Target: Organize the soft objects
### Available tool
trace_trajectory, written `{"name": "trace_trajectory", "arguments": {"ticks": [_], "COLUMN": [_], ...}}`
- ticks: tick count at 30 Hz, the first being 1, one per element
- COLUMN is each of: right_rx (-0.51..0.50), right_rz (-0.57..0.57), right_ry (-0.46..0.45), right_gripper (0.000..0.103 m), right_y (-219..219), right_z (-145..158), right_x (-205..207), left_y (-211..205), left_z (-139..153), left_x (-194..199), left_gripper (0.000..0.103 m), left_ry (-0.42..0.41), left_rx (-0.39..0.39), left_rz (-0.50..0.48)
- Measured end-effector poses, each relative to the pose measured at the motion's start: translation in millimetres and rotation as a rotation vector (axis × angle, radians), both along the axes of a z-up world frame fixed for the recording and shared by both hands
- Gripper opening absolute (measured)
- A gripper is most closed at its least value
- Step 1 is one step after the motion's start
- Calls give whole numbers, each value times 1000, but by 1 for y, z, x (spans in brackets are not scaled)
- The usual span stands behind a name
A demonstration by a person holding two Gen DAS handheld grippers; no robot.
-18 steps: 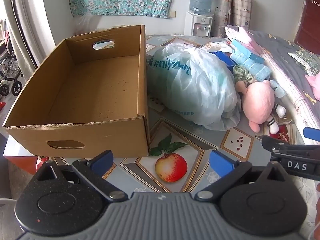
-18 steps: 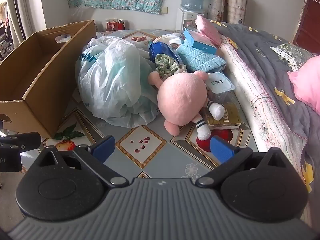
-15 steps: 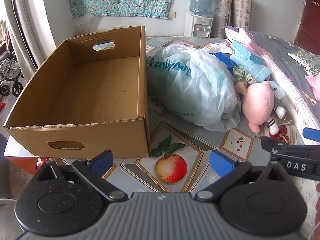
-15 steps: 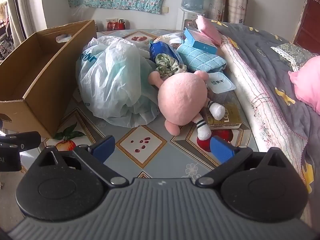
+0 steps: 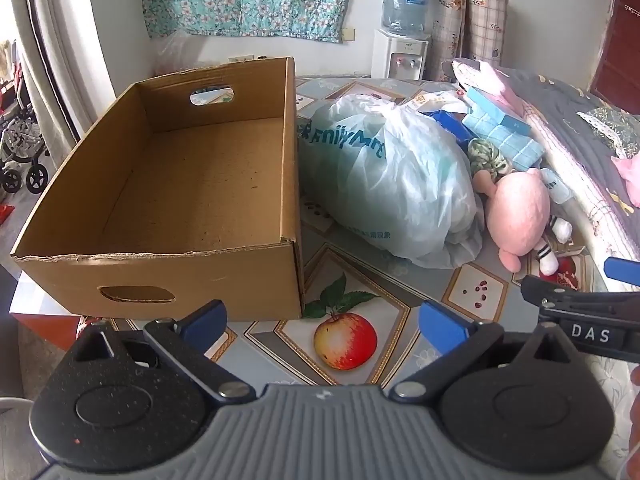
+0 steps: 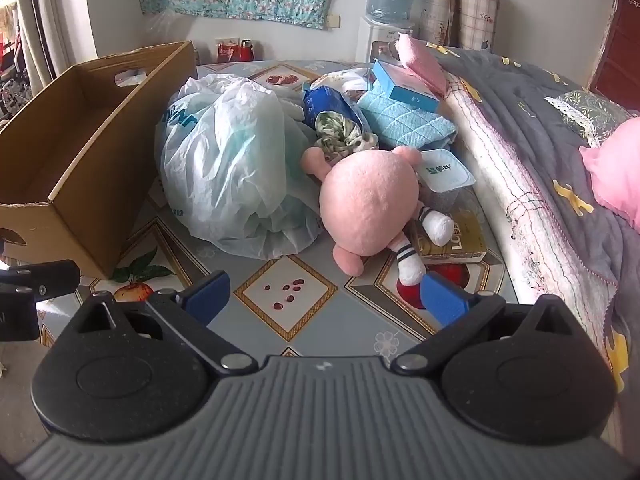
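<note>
An empty cardboard box stands at the table's left. To its right lies a stuffed pale plastic bag, then a pink plush doll lying face down. Behind them sit a green patterned cloth bundle and a folded light blue towel. My left gripper hangs open over the apple print near the box's front corner, holding nothing. My right gripper is open too, just short of the doll's feet.
A blue carton, a blue packet, a yogurt cup and a gold box lie around the doll. A quilted bed borders the table on the right. A water dispenser stands behind.
Both views have edged slightly closer to the table; the box, bag and doll sit a little lower in frame. Both grippers stay open and empty.
</note>
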State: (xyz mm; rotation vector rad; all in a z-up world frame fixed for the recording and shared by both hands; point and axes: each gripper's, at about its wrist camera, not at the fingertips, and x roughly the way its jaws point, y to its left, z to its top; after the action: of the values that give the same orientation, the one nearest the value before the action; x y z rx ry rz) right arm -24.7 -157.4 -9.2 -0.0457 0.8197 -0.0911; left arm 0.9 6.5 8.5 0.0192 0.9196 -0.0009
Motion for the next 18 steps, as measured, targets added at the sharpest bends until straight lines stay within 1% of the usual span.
{"name": "trace_trajectory", "arguments": {"ticks": [18], "right_rx": [0], "right_rz": [5], "right_ry": [-1], "right_gripper": [102], "right_y": [1], "right_z": [1], "right_x": [0], "left_y": [2], "left_z": [1], "left_x": [0], "left_gripper": [103], "left_ry": [-3], "left_rx": [-2], "left_rz": [1]}}
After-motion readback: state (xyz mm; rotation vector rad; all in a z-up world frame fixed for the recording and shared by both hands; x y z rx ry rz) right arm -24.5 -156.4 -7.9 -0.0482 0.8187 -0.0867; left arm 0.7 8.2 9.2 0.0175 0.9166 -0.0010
